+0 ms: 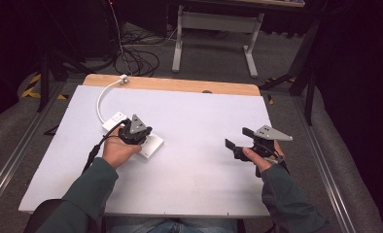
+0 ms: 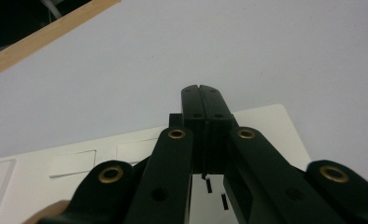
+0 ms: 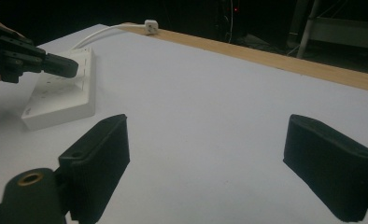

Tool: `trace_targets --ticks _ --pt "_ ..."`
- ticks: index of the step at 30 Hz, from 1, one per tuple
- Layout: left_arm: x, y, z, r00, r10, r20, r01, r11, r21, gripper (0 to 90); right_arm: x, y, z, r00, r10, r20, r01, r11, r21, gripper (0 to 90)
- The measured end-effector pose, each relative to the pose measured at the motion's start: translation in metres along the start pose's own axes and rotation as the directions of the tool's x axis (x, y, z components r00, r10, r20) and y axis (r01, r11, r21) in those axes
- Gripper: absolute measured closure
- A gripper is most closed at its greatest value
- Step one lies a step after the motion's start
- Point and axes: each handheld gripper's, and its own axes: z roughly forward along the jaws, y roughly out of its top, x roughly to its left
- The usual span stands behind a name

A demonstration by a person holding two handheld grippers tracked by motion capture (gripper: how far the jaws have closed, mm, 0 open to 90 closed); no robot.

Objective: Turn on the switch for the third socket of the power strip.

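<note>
Person's forearms in green sleeves point(image 1: 90, 187) enter at the near edge. White tabletop point(image 1: 199, 121) with a wooden far edge. White power strip point(image 1: 149, 145) lies left of centre, its white cable point(image 1: 101, 99) curving to a plug point(image 1: 124, 78) at the far edge. Left tongs point(image 2: 202, 100): jaws pressed fully together, holding nothing, poised over the strip's socket face. Right tongs point(image 3: 205, 158): jaws spread wide, empty, above bare tabletop, well apart from the strip.

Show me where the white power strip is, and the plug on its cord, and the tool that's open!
power strip point(image 3: 60, 95), right gripper view, on its top face.
plug point(image 3: 151, 25), right gripper view, on its white body.
right tool point(image 1: 238, 137), high view, between its two open tips.
</note>
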Motion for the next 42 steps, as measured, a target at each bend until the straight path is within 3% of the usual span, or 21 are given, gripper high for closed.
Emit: trace_targets --ticks 11,19,38,42 --pt "0.0010 -0.0033 0.0056 1.0000 -0.005 0.000 0.005 0.9988 0.049 90.0 0.0005 0.0010 -0.0007 1.0000 0.001 0.000 -0.001 1.000 -0.006 15.4" --pt "0.0004 -0.0032 0.0072 0.9999 0.001 0.010 -0.001 0.9985 0.054 90.0 0.0005 0.0007 0.0000 1.0000 -0.003 -0.003 0.003 1.000 -0.003 15.4" --pt "-0.0001 -0.0032 0.0076 0.9995 -0.031 0.009 0.031 0.9980 0.056 90.0 0.0012 0.0006 -0.0003 1.0000 -0.003 -0.006 0.003 1.000 -0.002 15.4" --pt "0.0005 -0.0037 0.0080 0.9998 -0.014 -0.017 0.015 0.9973 0.072 90.0 0.0015 0.0008 -0.0006 1.0000 0.001 -0.006 -0.001 1.000 -0.005 15.5"
